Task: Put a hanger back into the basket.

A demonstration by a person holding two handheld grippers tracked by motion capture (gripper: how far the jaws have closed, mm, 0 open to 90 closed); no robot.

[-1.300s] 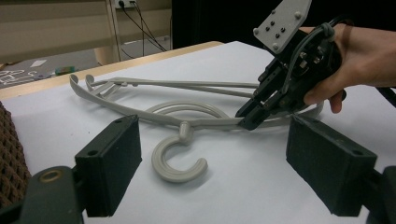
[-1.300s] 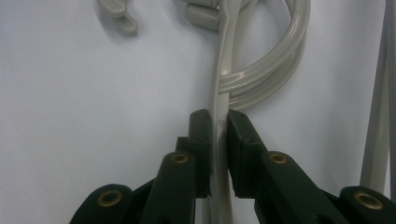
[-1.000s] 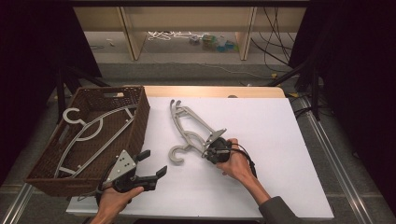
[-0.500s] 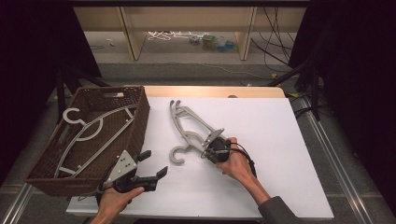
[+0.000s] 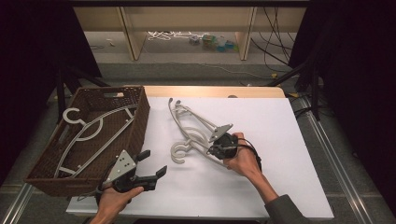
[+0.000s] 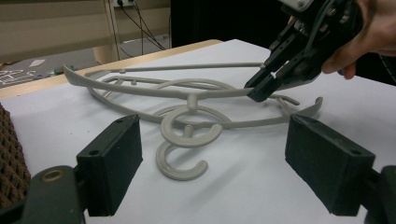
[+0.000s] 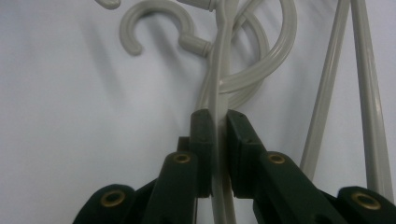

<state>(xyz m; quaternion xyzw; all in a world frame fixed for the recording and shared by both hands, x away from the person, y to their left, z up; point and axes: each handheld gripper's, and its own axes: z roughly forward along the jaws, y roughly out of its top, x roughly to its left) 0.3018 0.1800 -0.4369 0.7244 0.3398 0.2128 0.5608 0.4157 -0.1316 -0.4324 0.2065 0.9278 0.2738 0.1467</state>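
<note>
A: At the left edge of the table, item one: a brown wicker basket [image 5: 135, 109], in which one grey hanger [image 5: 88, 133] is already laid flat. Has anything been altered there since a second ago?

B: Nothing. Basket and hanger are found exactly as they were recorded then.

A: Item two, just beside the basket's near corner: the left gripper [image 5: 149, 171], held low over the white table [image 5: 280, 140]. Its state?

B: Jaws spread wide, nothing held between them. In the left gripper view its two black pads [image 6: 112, 163] are seen well apart, pointed toward the pile. Its place is unchanged from the earlier pictures.

A: Item three, at the table's middle: a pile of grey hangers [image 5: 191, 128], hooks toward the near side, overlapping one another.

B: The pile is still lying on the table. No lift has been registered.

A: Item four, at the right of the pile: the right gripper [image 5: 212, 150].

B: Clamped on one arm of the top hanger [image 7: 217, 88]; in the right gripper view the thin grey bar is seen pinched between both pads. It has been shifted only very slightly, if at all.

A: Meaning for the work?

B: The grasp is judged secured, and the carry to the basket is judged not yet begun. One hanger is stowed; the rest are outstanding.
</note>
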